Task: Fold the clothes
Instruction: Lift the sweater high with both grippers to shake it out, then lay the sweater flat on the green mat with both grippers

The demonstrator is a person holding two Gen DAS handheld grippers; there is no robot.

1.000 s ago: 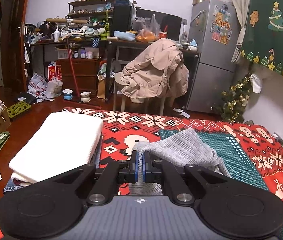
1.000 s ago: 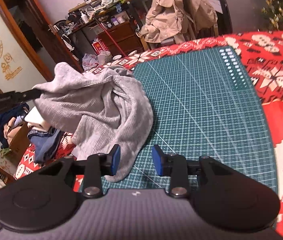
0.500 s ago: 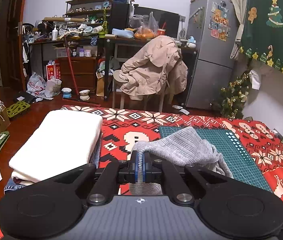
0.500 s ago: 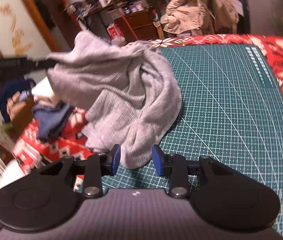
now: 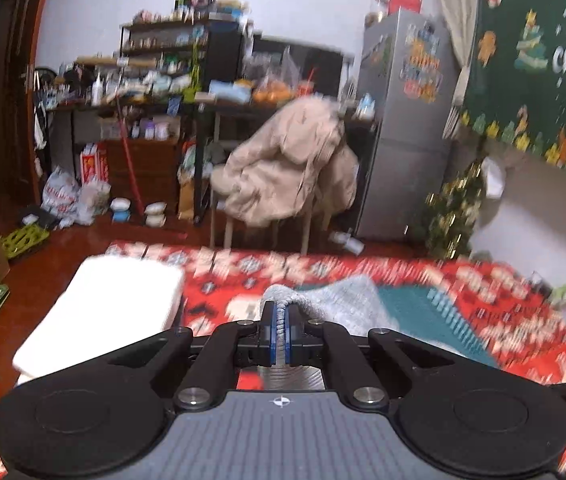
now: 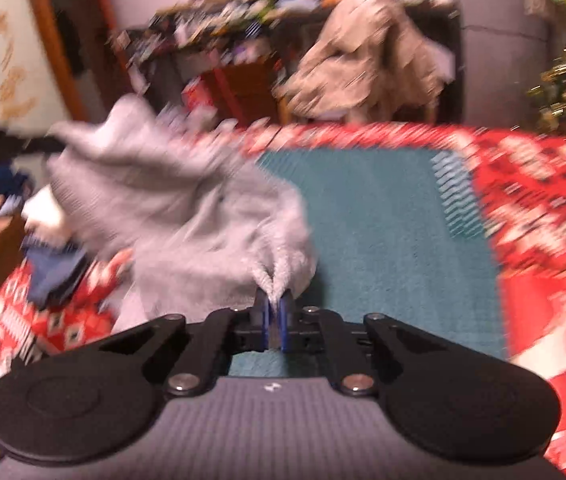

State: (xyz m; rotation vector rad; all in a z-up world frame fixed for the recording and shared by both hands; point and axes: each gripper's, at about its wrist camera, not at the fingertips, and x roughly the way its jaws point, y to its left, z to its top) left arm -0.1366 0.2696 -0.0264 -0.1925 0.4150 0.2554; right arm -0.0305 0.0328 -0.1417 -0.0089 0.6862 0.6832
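A grey ribbed knit garment (image 6: 187,216) hangs bunched above the left edge of the green cutting mat (image 6: 383,216). My right gripper (image 6: 274,308) is shut on a pinched edge of it near the mat's front. In the left wrist view the same grey garment (image 5: 339,304) runs off to the right, and my left gripper (image 5: 281,320) is shut on another edge of it, held up over the red patterned cloth (image 5: 243,276). Both views are blurred by motion.
A folded white garment (image 5: 111,312) lies on a stack at the table's left, with dark blue clothes (image 6: 53,268) under it. A chair with a beige coat (image 5: 291,168), a fridge (image 5: 407,128) and cluttered shelves stand beyond the table.
My right gripper has shut on the grey garment's edge; it stood open before. The left gripper has stayed shut on the garment, and both views have shifted and blurred.
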